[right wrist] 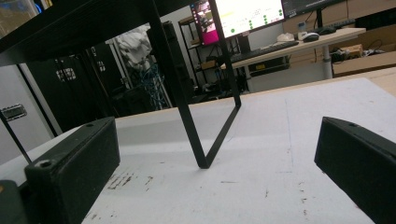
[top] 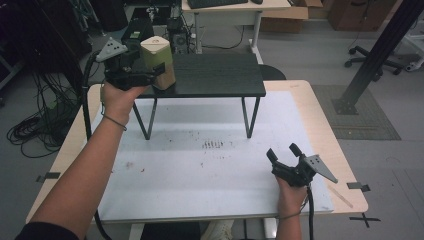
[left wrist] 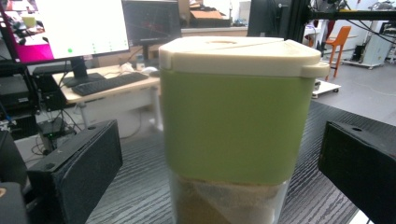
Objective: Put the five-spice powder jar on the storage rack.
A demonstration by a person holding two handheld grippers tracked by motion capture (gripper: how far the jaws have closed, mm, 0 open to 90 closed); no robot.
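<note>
A container with a cream lid, a green band and a clear base holding brown grains stands on the left end of a small black stand. My left gripper is open around it. In the left gripper view the container sits between the two jaws, with a gap on each side, narrower on the right, above the stand's top. My right gripper is open and holds nothing, low over the white mat at the front right. In the right gripper view it faces a stand leg.
A white mat with small stains covers the wooden table. Behind it are a desk, computer boxes and floor cables. A black frame post stands at the right.
</note>
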